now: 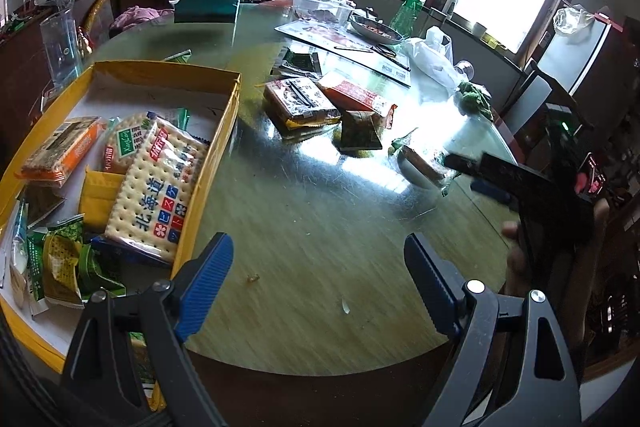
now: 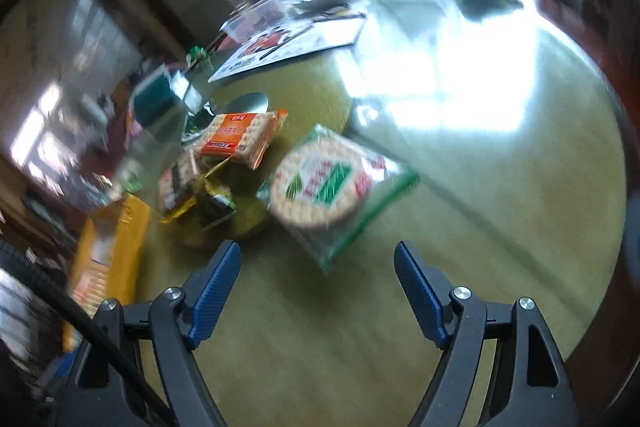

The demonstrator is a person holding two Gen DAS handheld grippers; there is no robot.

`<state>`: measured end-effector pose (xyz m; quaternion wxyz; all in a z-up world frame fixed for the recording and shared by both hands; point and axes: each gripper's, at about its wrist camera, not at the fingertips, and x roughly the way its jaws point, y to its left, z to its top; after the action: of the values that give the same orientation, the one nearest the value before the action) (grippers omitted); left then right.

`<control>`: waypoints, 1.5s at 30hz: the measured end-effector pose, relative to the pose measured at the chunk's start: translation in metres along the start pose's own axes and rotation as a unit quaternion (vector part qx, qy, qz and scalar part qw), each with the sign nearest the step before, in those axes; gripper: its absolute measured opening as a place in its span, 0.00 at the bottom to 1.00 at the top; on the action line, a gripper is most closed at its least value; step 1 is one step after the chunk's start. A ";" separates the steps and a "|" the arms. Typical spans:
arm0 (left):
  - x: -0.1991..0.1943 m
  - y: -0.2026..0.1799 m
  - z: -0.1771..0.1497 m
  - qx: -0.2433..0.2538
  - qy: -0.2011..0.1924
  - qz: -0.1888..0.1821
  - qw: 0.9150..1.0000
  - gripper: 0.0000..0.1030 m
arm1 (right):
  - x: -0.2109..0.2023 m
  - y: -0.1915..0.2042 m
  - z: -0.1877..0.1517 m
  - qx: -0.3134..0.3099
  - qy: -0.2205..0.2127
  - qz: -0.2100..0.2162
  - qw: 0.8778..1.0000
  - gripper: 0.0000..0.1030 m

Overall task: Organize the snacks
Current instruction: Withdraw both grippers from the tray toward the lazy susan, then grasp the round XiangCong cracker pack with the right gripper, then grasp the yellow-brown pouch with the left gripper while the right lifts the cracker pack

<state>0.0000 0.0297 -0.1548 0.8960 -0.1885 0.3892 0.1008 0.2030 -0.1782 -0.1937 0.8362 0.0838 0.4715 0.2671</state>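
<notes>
A yellow box [image 1: 224,131] at the left of the glass-topped table holds several snack packs, with a big soda-cracker pack [image 1: 156,187] on top. My left gripper [image 1: 318,251] is open over bare table beside the box, with nothing between its fingers. Loose packs [image 1: 300,99] lie mid-table. My right gripper [image 2: 318,255] is open and empty, just short of a round-cracker pack in a green wrapper [image 2: 320,183]. An orange cracker pack [image 2: 240,135] lies beyond it. In the left wrist view the right gripper [image 1: 462,173] hovers at that green pack [image 1: 420,163].
At the far side stand a clear plastic tub [image 1: 320,7], a bowl of food [image 1: 376,31], a green bottle [image 1: 412,3], a white plastic bag [image 1: 432,55] and a printed sheet [image 1: 352,47]. A tall clear tumbler [image 1: 60,43] stands behind the box. Crumbs [image 1: 253,278] dot the near table.
</notes>
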 end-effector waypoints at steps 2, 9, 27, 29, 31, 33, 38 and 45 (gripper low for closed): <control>0.000 0.001 0.000 0.001 -0.001 0.001 1.000 0.85 | 0.007 0.000 0.014 -0.021 0.001 -0.002 1.000 0.77; -0.001 0.004 0.000 -0.006 -0.002 0.003 1.000 0.85 | 0.046 0.000 0.061 -0.075 0.039 0.007 0.996 0.77; 0.002 0.004 0.004 -0.011 0.009 0.008 1.000 0.85 | 0.051 0.026 0.017 -0.154 0.044 -0.053 0.986 0.75; 0.005 0.004 0.005 -0.013 0.012 0.011 1.000 0.85 | 0.046 0.021 0.014 -0.142 0.044 -0.059 0.987 0.74; 0.009 0.002 0.005 -0.011 0.017 0.013 1.000 0.85 | 0.036 0.013 0.007 -0.122 0.042 -0.064 0.990 0.74; 0.013 -0.002 0.006 -0.010 0.023 0.015 1.000 0.85 | 0.026 0.009 -0.003 -0.104 0.037 -0.060 0.992 0.74; 0.022 -0.017 0.009 0.000 0.029 0.018 0.999 0.85 | 0.000 0.002 -0.033 -0.082 0.017 -0.043 0.996 0.74; 0.055 -0.038 0.029 0.033 0.039 0.033 0.998 0.85 | -0.015 0.000 -0.055 -0.103 0.005 -0.077 0.992 0.74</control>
<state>0.0685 0.0085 -0.1672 0.8823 -0.1496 0.4325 0.1096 0.1505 -0.1921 -0.2124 0.8564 -0.0404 0.4505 0.2492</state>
